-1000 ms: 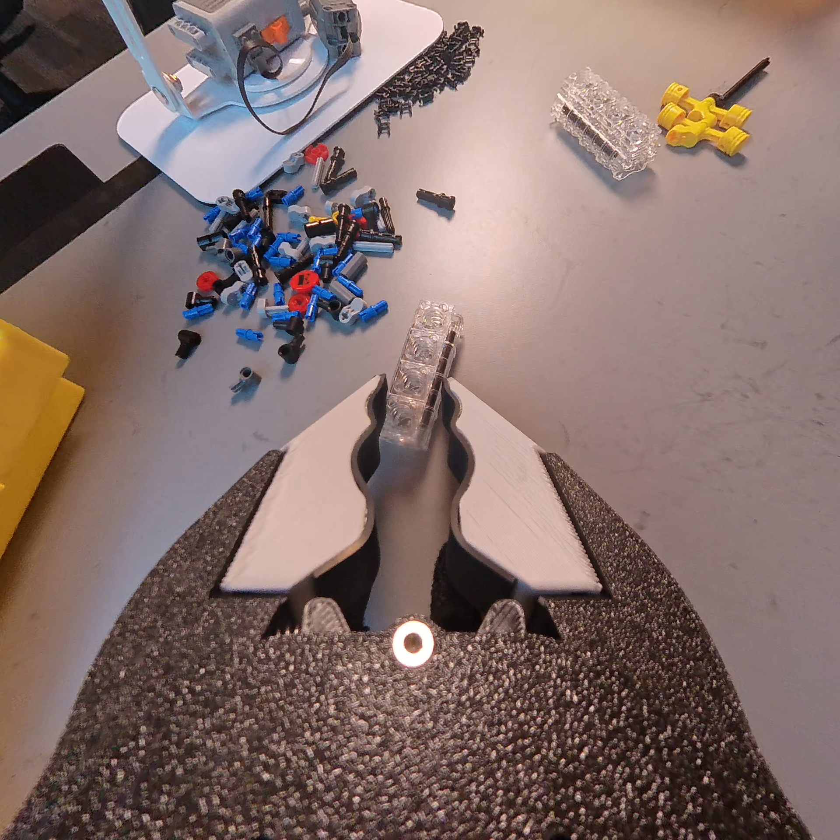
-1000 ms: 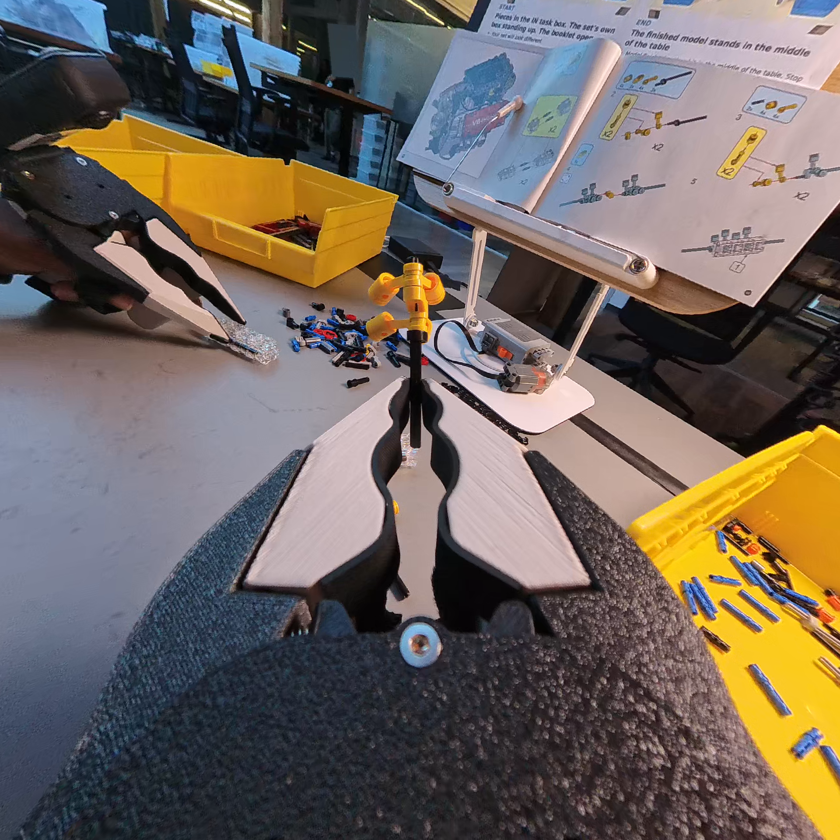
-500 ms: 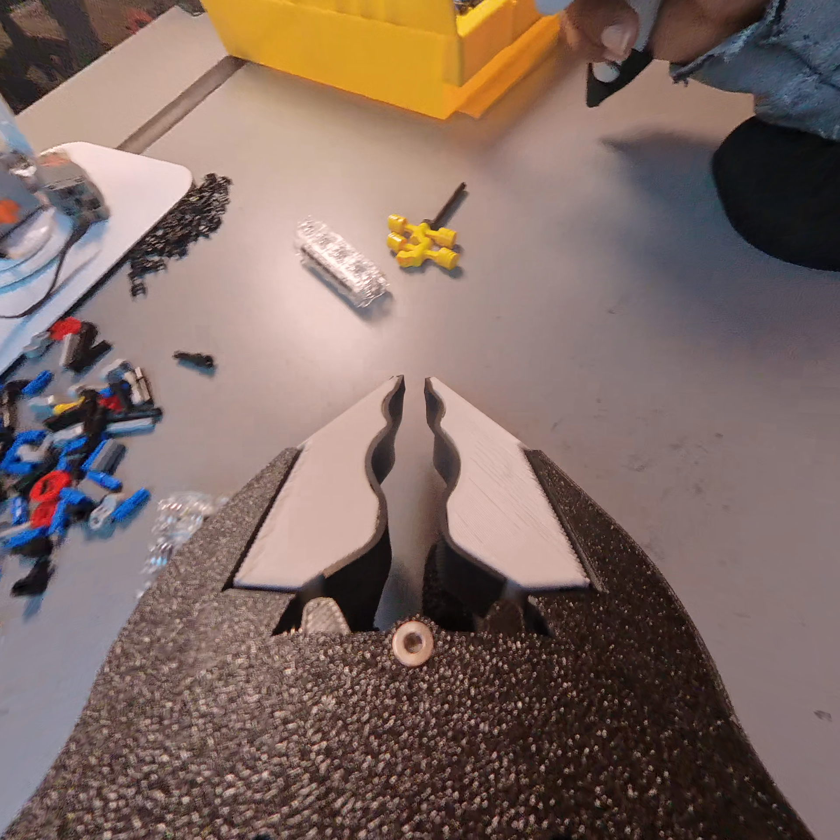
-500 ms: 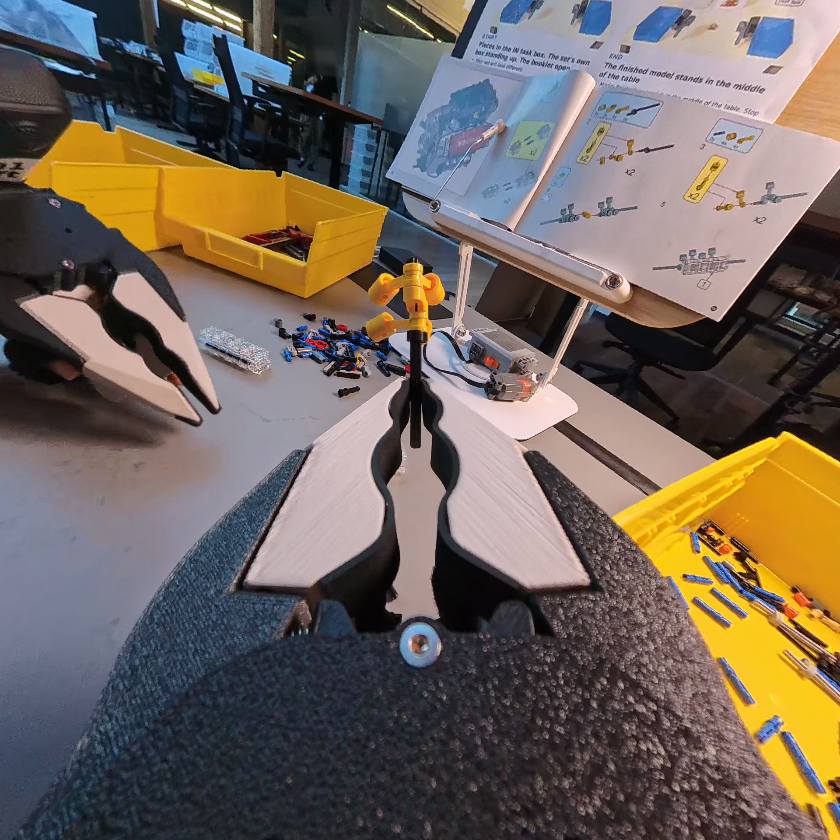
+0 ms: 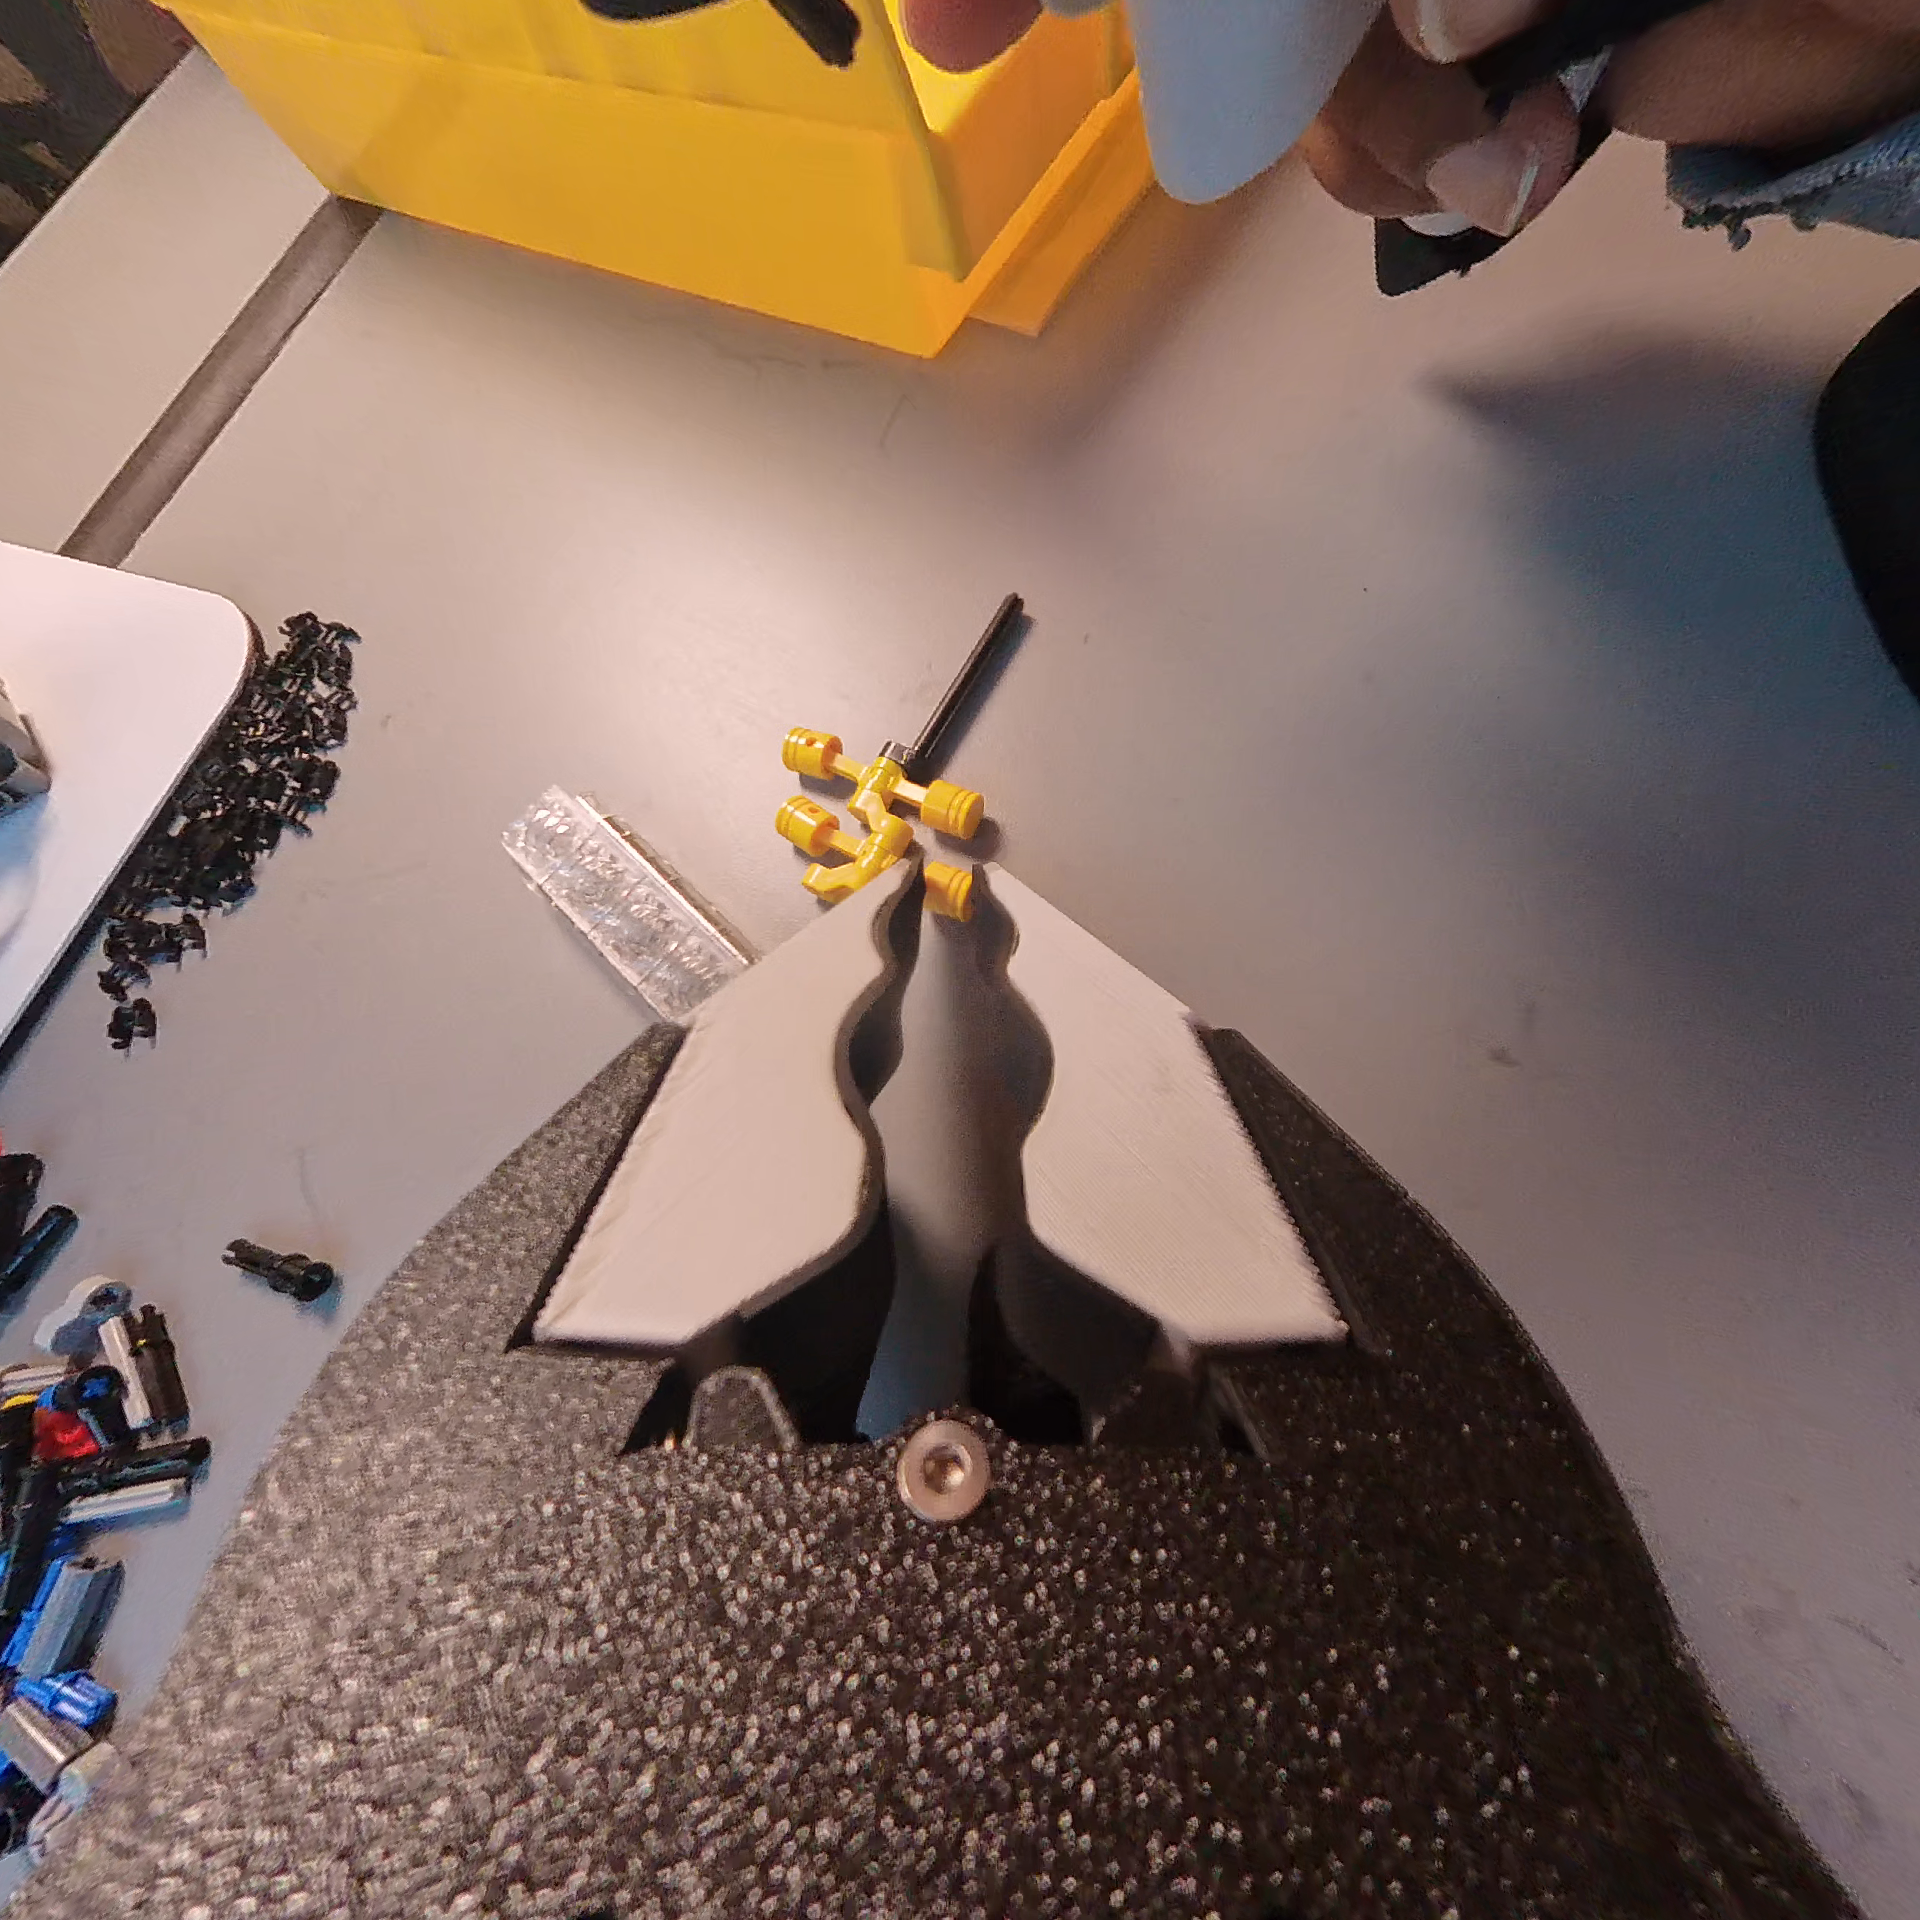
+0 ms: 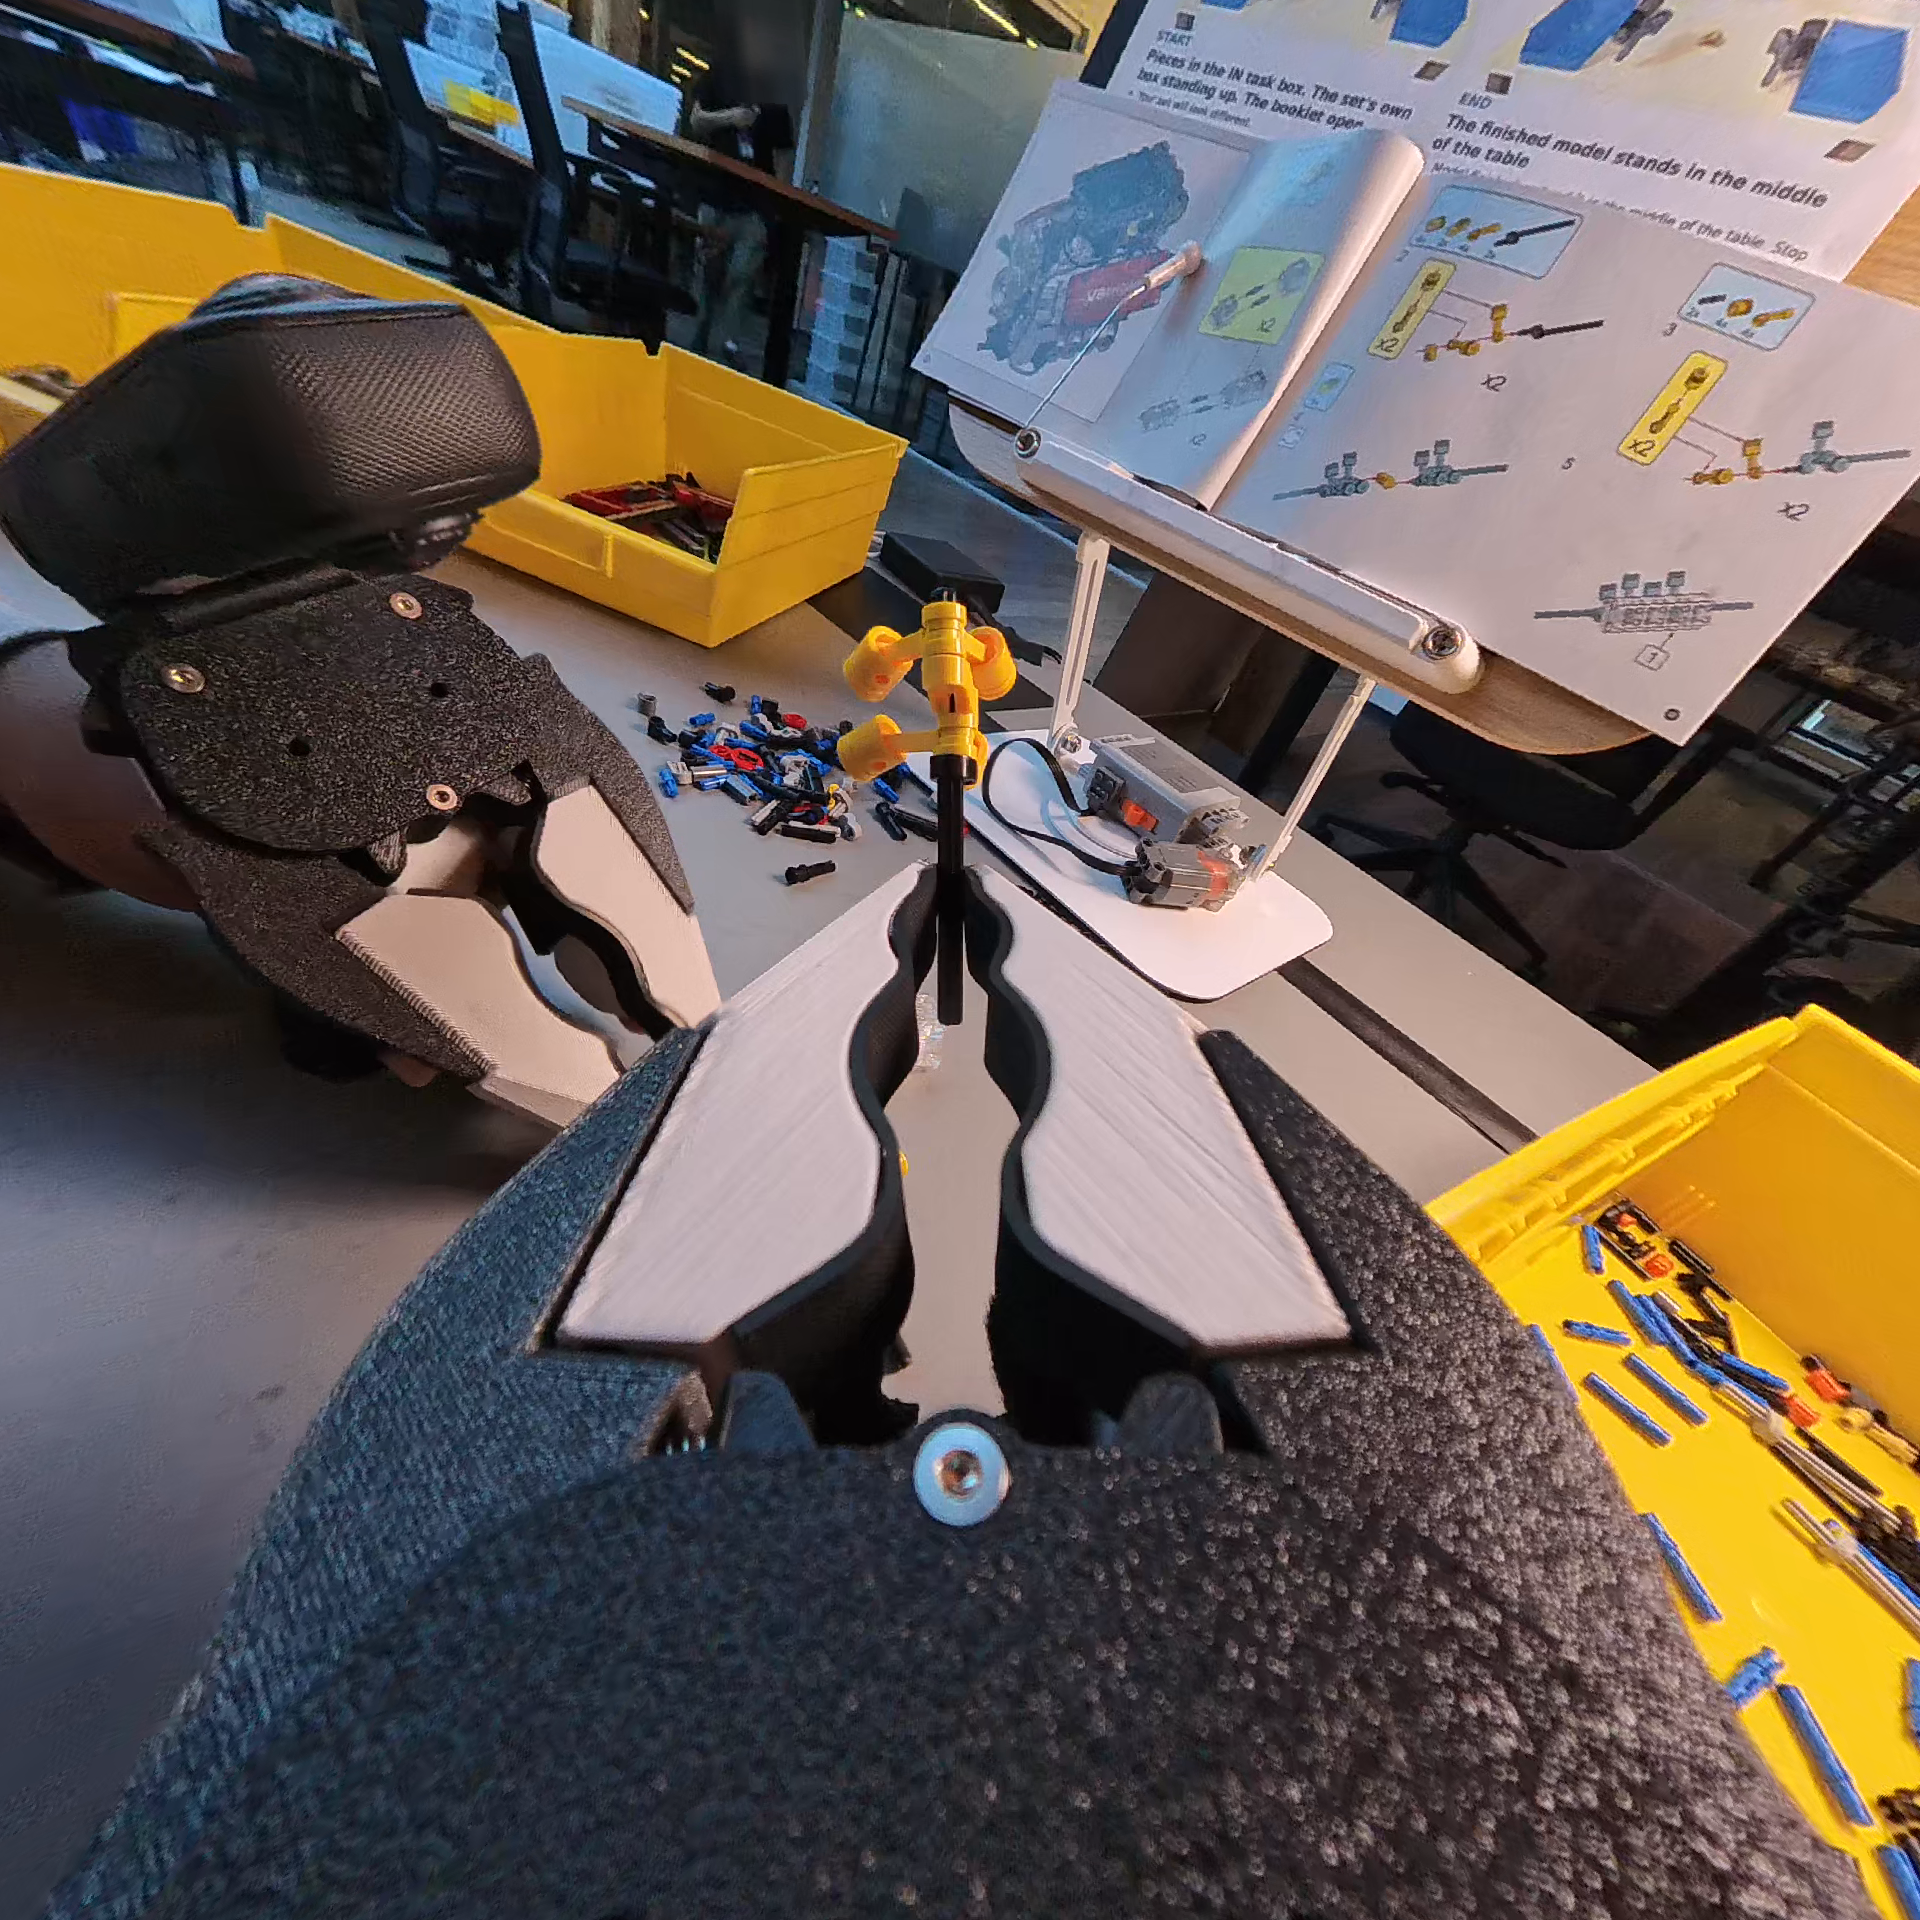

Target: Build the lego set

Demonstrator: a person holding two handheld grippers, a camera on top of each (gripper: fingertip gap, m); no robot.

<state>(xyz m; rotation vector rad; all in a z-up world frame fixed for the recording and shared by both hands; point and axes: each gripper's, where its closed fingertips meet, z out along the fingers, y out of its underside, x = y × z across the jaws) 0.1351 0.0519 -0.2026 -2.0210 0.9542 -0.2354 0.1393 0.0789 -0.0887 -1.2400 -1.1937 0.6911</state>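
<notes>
Right gripper (image 6: 948, 883) clamps a black axle (image 6: 948, 914) upright — yellow pistons (image 6: 928, 681) on top; left gripper (image 5: 948, 883), jaws parted, reaches a second piston assembly (image 5: 878, 821) on the table (image 5: 1351, 727).

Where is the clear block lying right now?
In the left wrist view, the clear block lies flat on the grey table, left of the yellow piston assembly, just ahead of the left tool.

Grey table (image 5: 1299, 727): yellow piston axle (image 5: 883, 821), clear brick (image 5: 623, 904), black pins (image 5: 229, 821), yellow bin (image 5: 675, 177).
</notes>
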